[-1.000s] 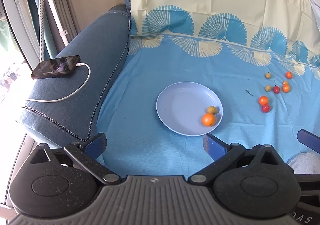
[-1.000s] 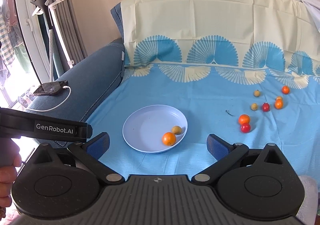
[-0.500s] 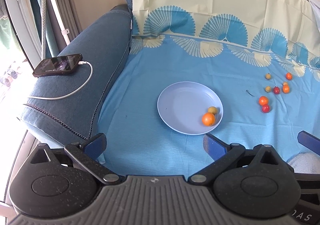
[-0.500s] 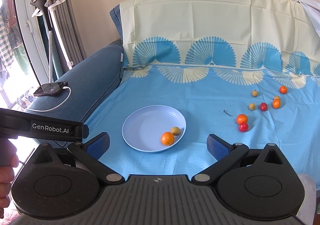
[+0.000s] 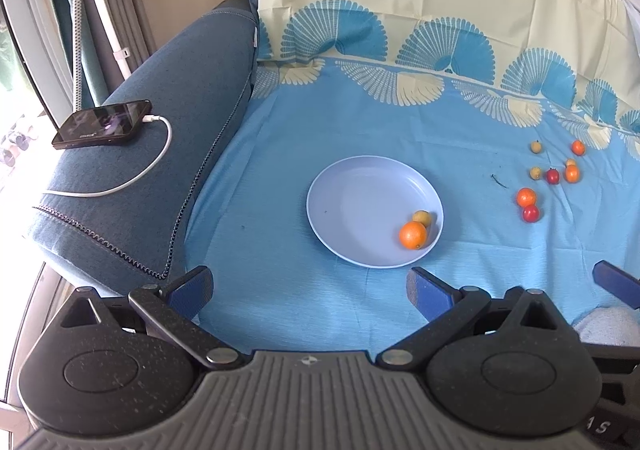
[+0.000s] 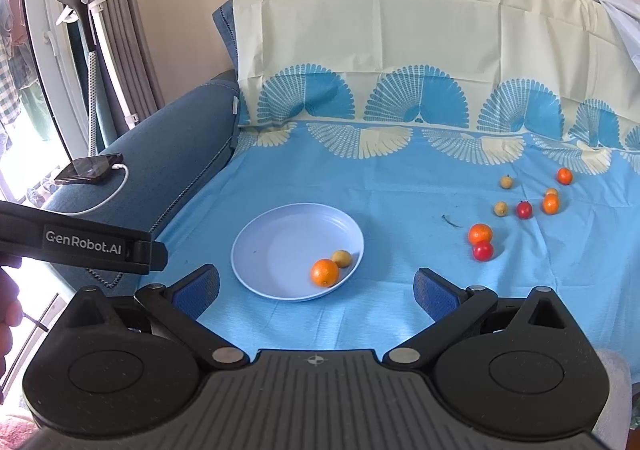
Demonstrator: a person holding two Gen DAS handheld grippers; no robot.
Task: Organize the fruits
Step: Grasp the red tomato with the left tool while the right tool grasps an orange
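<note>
Little changed over the last second: both views merely drifted. Left claw (image 5: 310,290) and right claw (image 6: 316,288) wide open, empty. Two fruits on plate (image 6: 272,242); loose fruits (image 6: 480,234) scattered on sofa sheet (image 6: 400,178), awaiting pickup.

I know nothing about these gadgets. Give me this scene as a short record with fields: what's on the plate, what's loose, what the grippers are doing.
Plate: light blue plate on the blue sheet
On plate: orange fruit, yellowish fruit, touching
Loose fruit: seven, right of the plate, nearest an orange one touching a red one
Left gripper: open, empty
Right gripper: open, empty
Armrest: phone on a white cable
</note>
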